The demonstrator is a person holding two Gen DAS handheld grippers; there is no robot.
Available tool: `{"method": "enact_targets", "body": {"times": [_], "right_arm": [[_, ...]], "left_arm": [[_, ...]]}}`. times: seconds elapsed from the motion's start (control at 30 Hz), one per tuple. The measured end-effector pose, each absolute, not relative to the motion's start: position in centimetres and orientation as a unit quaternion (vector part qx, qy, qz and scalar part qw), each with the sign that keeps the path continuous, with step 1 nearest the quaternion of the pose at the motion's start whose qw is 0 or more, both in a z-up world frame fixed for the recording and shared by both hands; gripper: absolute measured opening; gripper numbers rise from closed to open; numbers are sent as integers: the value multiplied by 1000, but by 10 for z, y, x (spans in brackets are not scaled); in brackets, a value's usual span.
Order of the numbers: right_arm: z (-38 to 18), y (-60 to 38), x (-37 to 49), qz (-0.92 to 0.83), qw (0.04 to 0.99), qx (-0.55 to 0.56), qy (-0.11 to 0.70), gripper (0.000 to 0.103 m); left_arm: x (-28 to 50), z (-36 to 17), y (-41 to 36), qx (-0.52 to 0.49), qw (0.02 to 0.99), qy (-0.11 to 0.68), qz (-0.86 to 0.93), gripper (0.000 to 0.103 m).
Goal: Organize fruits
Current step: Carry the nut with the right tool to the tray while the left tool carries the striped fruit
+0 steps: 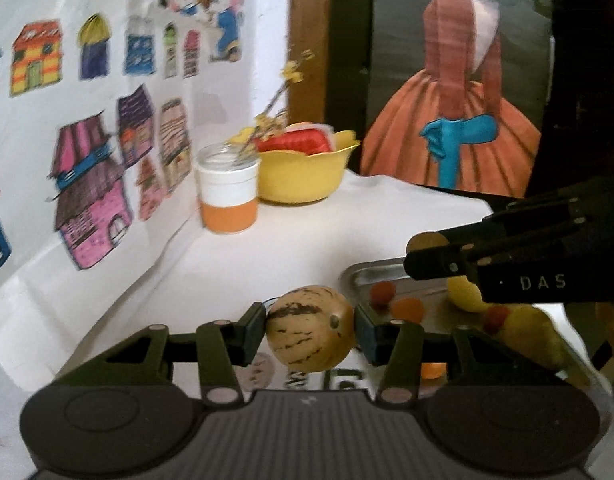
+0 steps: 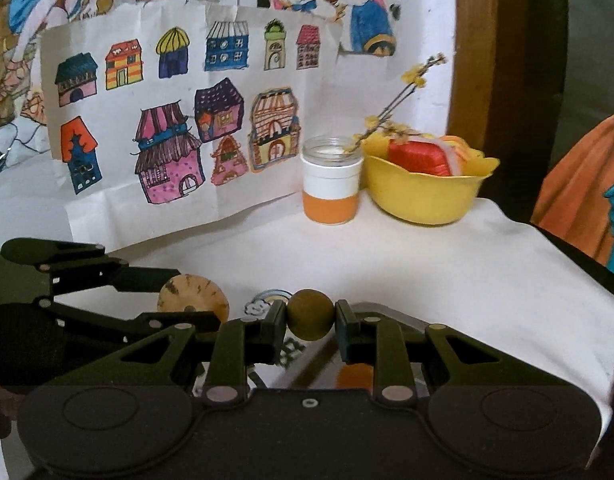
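The left gripper (image 1: 310, 330) has its jaws clamped on a striped melon (image 1: 310, 330); the right gripper (image 2: 310, 316) grips an olive-brown ball (image 2: 310, 314) above the tray (image 1: 359, 274).

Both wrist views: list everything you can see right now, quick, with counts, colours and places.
Striped melon-like fruit: 1, tan, in left gripper.
Round fruit: 1, olive-brown, in right gripper.
Metal tray: 1, silver, front right of table.
Tray fruits: blurred; yellow, small orange-red.
Yellow bowl: 1, back of table, red item inside.
Jar: 1, white and orange, left of bowl, holding a flower sprig.
House drawings: many, back wall.
Left gripper: shut.
Right gripper: shut.
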State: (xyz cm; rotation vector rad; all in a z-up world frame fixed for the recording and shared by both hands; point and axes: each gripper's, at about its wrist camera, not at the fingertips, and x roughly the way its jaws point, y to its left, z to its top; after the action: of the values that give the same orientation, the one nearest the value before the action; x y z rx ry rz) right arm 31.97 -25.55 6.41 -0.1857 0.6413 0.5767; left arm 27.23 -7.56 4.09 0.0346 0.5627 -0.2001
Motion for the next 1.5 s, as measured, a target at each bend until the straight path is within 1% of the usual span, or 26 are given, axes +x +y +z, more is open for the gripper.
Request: {"method": "enact_targets", "body": {"times": [0.3,0.7,0.93,1.5], "right_arm": [[76,-300,292,245,917,-85,302,28],[70,-347,262,211,925,-71,309,28],[66,-362,249,199,929,-69,306,28],[37,-367,217,214,925,-63,307,28]], "left_arm": [[259,48,-117,21,953,268,-141,53],[245,37,-155,20,944,279,-177,53],[246,37,-166,27,942,281,-183,53],[273,17,-176,23,930,319,-179,53]]}}
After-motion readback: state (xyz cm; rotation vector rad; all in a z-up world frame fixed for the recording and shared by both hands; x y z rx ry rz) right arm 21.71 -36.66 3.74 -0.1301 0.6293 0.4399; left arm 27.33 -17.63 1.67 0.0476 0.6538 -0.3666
